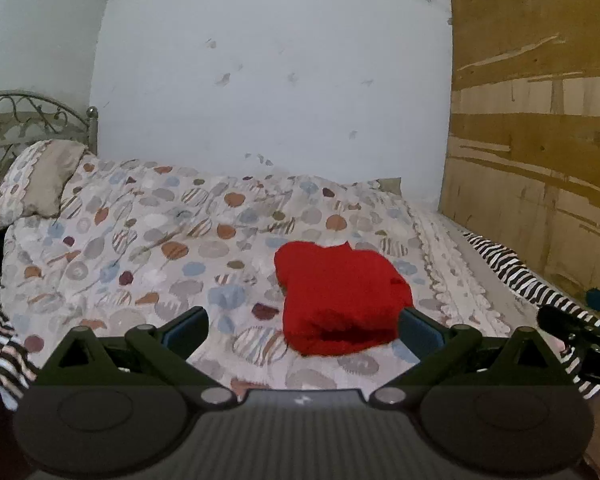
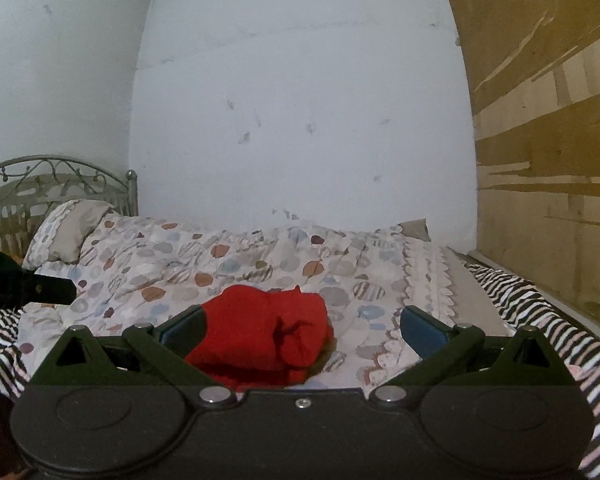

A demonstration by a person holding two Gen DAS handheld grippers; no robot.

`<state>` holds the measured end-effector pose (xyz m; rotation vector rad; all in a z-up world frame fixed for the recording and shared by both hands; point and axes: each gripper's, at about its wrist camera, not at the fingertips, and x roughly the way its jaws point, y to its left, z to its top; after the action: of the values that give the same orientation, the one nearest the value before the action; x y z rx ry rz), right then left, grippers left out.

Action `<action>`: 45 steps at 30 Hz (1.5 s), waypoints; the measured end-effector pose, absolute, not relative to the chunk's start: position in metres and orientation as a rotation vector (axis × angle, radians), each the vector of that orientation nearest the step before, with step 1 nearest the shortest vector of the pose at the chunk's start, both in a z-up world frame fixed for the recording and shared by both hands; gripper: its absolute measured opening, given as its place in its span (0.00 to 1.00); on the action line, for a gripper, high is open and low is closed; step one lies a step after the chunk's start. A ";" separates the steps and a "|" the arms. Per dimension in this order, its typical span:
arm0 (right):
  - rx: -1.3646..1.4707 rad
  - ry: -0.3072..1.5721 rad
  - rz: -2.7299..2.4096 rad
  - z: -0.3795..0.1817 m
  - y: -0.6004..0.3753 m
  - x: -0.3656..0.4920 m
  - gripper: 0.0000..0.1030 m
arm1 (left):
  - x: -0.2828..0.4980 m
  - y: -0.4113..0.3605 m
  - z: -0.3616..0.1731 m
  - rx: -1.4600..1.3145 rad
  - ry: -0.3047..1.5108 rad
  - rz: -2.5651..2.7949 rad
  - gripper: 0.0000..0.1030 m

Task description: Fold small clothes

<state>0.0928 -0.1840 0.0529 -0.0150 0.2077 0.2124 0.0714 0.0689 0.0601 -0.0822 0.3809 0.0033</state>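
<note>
A small red garment lies folded in a compact bundle on the dotted bedspread, near the bed's front right part. My left gripper stands open in front of it, its fingers apart from the cloth and holding nothing. In the right wrist view the same red garment lies just ahead. My right gripper is wide open above the near edge, with nothing pressed between its blue pads. The right gripper's body shows at the far right of the left wrist view. The left gripper's body shows at the left edge of the right wrist view.
A pillow leans on the metal headboard at the left. A zebra-striped sheet runs along the bed's right side below a brown board wall. A pale wall stands behind the bed.
</note>
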 end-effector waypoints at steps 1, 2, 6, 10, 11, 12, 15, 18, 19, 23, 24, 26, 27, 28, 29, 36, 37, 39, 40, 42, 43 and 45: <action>-0.022 0.202 0.206 0.051 -0.184 0.086 1.00 | 0.068 0.069 0.057 -0.086 0.382 0.006 1.00; -0.027 0.196 0.199 0.049 -0.183 0.082 1.00 | 0.065 0.070 0.054 -0.091 0.381 0.008 1.00; -0.033 0.173 0.166 0.043 -0.186 0.063 1.00 | 0.051 0.074 0.042 -0.125 0.361 0.021 1.00; -0.048 0.134 0.139 0.038 -0.187 0.046 1.00 | 0.040 0.077 0.031 -0.146 0.353 0.037 1.00; -0.054 0.129 0.139 0.037 -0.187 0.044 1.00 | 0.038 0.077 0.029 -0.147 0.352 0.040 1.00; -0.062 0.125 0.139 0.035 -0.188 0.040 1.00 | 0.036 0.078 0.026 -0.148 0.352 0.043 1.00; -0.067 0.136 0.126 0.030 -0.188 0.037 1.00 | 0.031 0.078 0.018 -0.150 0.361 0.057 1.00; -0.053 0.164 0.134 0.025 -0.187 0.037 1.00 | 0.028 0.079 0.012 -0.141 0.378 0.063 1.00; -0.056 0.169 0.133 0.023 -0.186 0.037 1.00 | 0.028 0.078 0.011 -0.138 0.383 0.064 1.00; -0.057 0.183 0.140 0.020 -0.184 0.036 1.00 | 0.027 0.077 0.006 -0.132 0.395 0.067 1.00; -0.057 0.184 0.141 0.020 -0.184 0.036 1.00 | 0.027 0.077 0.006 -0.132 0.397 0.065 1.00; -0.055 0.186 0.143 0.019 -0.184 0.036 1.00 | 0.027 0.076 0.005 -0.133 0.401 0.062 1.00; -0.055 0.188 0.142 0.019 -0.184 0.036 1.00 | 0.027 0.075 0.005 -0.132 0.402 0.060 1.00; -0.054 0.190 0.140 0.018 -0.184 0.036 1.00 | 0.027 0.075 0.005 -0.130 0.402 0.059 1.00; -0.052 0.191 0.140 0.018 -0.184 0.036 1.00 | 0.027 0.075 0.005 -0.127 0.403 0.058 1.00; -0.047 0.201 0.135 0.017 -0.186 0.039 1.00 | 0.027 0.075 0.005 -0.131 0.406 0.058 1.00; -0.046 0.202 0.136 0.017 -0.186 0.039 1.00 | 0.027 0.074 0.005 -0.130 0.407 0.057 1.00; -0.045 0.201 0.135 0.017 -0.185 0.039 1.00 | 0.026 0.074 0.004 -0.128 0.409 0.055 1.00; -0.045 0.202 0.135 0.017 -0.185 0.039 1.00 | 0.026 0.074 0.005 -0.129 0.408 0.056 1.00; -0.046 0.205 0.135 0.017 -0.185 0.039 1.00 | 0.026 0.074 0.004 -0.129 0.408 0.055 1.00; -0.046 0.206 0.136 0.017 -0.185 0.039 1.00 | 0.026 0.073 0.004 -0.129 0.408 0.055 1.00; -0.047 0.205 0.136 0.016 -0.185 0.039 1.00 | 0.026 0.073 0.004 -0.129 0.409 0.053 1.00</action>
<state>0.0390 -0.1850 0.0164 -0.0473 0.2052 0.1362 0.0262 0.0731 0.0037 -0.1291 0.4095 0.0535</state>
